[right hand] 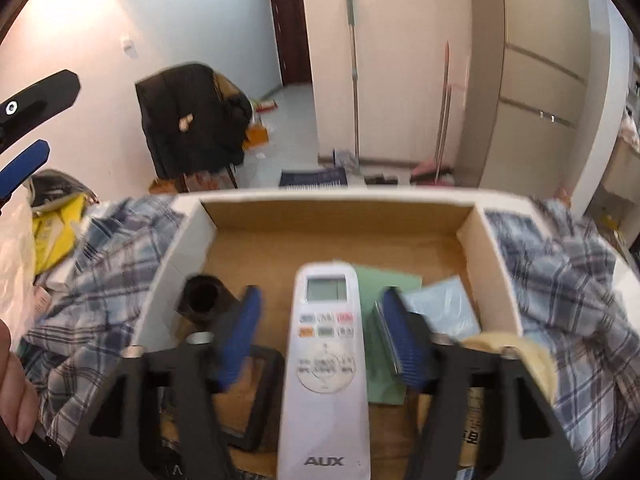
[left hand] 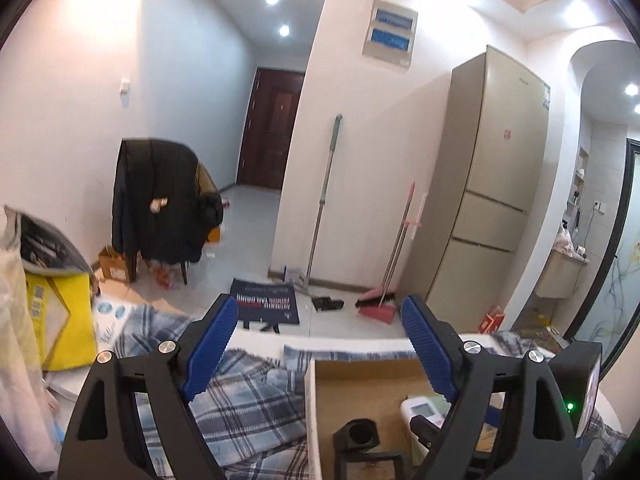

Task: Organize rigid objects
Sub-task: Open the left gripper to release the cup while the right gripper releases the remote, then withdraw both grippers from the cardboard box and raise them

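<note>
A white AUX remote (right hand: 325,356) lies in an open cardboard box (right hand: 340,216) on a plaid cloth; it also shows in the left wrist view (left hand: 422,410). My right gripper (right hand: 320,320) is open, its blue pads on either side of the remote with gaps on both sides. A black cylinder piece (right hand: 202,294) and a black square frame (right hand: 256,392) lie left of the remote. A green card (right hand: 386,288) and a clear packet (right hand: 444,308) lie to its right. My left gripper (left hand: 320,332) is open and empty, raised above the box's left wall (left hand: 312,400).
Plaid cloth (left hand: 248,400) covers the surface around the box. A yellow bag (left hand: 56,308) and plastic bags sit at the left. Beyond are a chair with a black coat (left hand: 164,208), a mop (left hand: 324,200), a dustpan (left hand: 376,308) and a fridge (left hand: 492,184).
</note>
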`<state>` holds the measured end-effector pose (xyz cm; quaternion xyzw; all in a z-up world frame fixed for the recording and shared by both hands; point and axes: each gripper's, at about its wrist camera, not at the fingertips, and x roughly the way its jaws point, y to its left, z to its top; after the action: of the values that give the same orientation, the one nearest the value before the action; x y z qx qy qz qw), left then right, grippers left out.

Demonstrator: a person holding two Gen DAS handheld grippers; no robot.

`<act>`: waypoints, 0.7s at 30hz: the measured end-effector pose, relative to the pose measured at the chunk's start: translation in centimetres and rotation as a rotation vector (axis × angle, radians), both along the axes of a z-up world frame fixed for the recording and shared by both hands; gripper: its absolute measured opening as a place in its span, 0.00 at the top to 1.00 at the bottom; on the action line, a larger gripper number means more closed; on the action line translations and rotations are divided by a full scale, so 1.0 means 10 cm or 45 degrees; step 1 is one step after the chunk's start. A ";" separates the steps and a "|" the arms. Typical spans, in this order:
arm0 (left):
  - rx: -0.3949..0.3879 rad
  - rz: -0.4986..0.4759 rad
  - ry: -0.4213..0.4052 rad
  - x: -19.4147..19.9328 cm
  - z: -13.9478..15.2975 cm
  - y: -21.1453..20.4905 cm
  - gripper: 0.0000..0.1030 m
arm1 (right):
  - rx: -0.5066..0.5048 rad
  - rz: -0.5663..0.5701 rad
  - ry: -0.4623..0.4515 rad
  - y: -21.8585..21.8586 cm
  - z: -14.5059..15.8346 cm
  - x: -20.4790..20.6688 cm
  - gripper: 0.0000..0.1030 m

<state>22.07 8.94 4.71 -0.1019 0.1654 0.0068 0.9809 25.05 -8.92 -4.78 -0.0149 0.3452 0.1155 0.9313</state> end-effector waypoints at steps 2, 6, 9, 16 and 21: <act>0.067 -0.009 -0.072 -0.12 0.10 -0.06 0.16 | -0.051 -0.012 -0.060 0.00 0.16 -0.09 0.34; 0.109 -0.010 -0.045 -0.29 0.26 -0.10 0.16 | 0.000 -0.031 -0.090 -0.19 0.53 -0.32 0.34; 0.071 -0.057 -0.051 -0.54 0.46 -0.11 0.16 | 0.021 -0.025 -0.110 -0.39 0.75 -0.58 0.34; 0.106 -0.054 -0.093 -1.39 0.74 -0.17 0.15 | -0.015 0.016 0.049 -0.56 0.65 -0.93 0.52; 0.285 -0.005 -0.095 -1.65 0.49 -0.31 0.01 | -0.062 0.048 0.202 -0.44 0.25 -0.90 0.68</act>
<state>5.56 5.82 9.56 0.0086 0.1271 0.0195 0.9917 16.04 -13.32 -2.29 -0.0350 0.4202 0.1254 0.8980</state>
